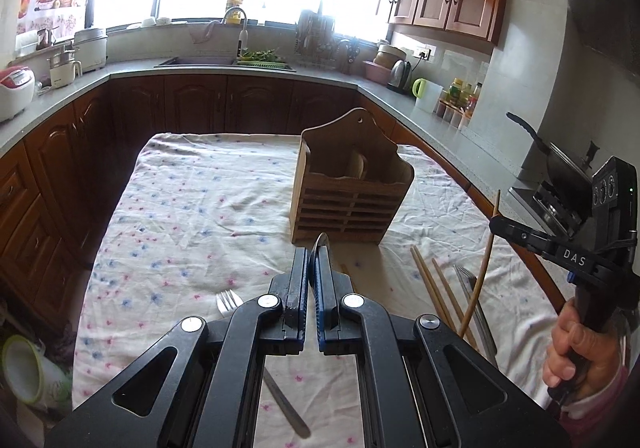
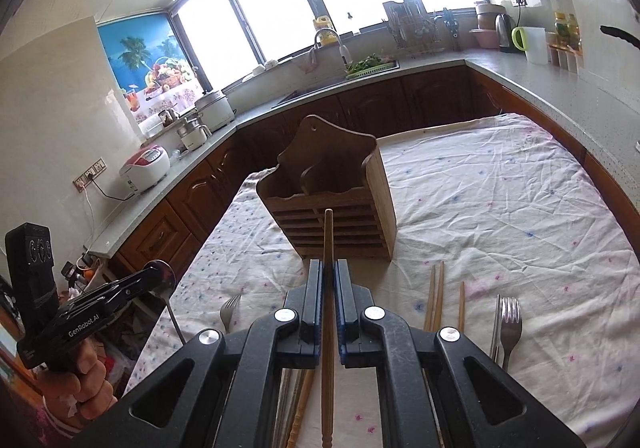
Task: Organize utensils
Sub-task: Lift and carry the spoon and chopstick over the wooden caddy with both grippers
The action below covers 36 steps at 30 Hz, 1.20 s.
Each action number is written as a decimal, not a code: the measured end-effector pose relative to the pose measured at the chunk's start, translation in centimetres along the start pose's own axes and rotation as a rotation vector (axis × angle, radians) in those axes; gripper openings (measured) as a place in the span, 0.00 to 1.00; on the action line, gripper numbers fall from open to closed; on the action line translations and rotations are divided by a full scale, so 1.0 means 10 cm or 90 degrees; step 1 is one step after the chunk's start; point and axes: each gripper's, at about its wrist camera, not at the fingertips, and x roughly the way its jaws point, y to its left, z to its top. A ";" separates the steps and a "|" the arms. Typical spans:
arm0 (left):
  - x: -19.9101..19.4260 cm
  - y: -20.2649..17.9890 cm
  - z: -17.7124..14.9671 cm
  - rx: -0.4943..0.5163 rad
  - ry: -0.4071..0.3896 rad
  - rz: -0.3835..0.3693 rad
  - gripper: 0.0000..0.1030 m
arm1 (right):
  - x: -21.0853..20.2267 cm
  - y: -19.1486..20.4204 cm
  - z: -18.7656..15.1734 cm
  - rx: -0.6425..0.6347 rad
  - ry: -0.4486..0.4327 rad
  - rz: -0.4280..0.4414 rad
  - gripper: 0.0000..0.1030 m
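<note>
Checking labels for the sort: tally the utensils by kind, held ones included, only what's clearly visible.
Forks: 2
Spoons: 1, in the left gripper
Wooden chopsticks: 4, one in the right gripper, three loose on the cloth
Total: 7
Not counted: slim metal piece beside the right-hand fork, and sticks partly hidden under the right gripper.
</note>
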 end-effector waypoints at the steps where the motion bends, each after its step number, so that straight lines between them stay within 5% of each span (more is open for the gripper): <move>1: -0.03 0.01 0.02 0.000 -0.009 0.007 0.02 | -0.02 0.01 0.03 -0.002 -0.008 0.001 0.05; 20: -0.04 0.11 0.53 -0.036 -0.117 0.072 0.02 | -0.13 0.06 0.56 -0.020 -0.102 0.005 0.05; 36: 0.46 0.18 1.43 -0.065 -0.235 0.152 0.02 | 0.04 0.08 1.50 -0.034 -0.242 -0.019 0.05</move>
